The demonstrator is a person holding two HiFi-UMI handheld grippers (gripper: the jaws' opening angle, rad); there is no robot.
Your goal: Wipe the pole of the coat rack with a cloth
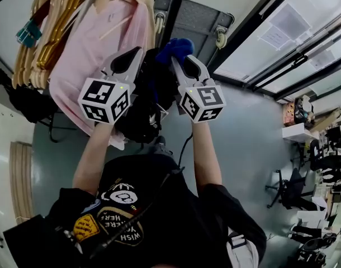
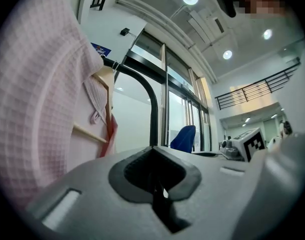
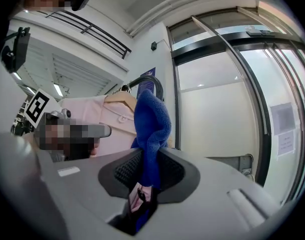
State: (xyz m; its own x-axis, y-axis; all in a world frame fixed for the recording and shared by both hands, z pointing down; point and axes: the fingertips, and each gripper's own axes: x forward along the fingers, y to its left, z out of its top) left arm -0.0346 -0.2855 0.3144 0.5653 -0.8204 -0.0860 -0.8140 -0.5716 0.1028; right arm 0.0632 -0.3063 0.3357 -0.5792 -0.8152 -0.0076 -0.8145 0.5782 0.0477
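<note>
Cloth (image 1: 175,48), blue, clamped in right claw (image 3: 144,181), bunched just beside black pole (image 1: 173,10) at top centre of head view (contact unclear). Left claw (image 2: 160,184) closed on nothing, near pink shirt (image 1: 81,54) at upper left. Likely best for this step: press cloth flat against pole, wrap partway round, slide along steadily, steer clear of wooden hangers (image 1: 45,49).

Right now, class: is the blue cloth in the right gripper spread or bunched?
Bunched: the blue cloth rises as a folded wad from the right gripper, whose jaws pinch it.
</note>
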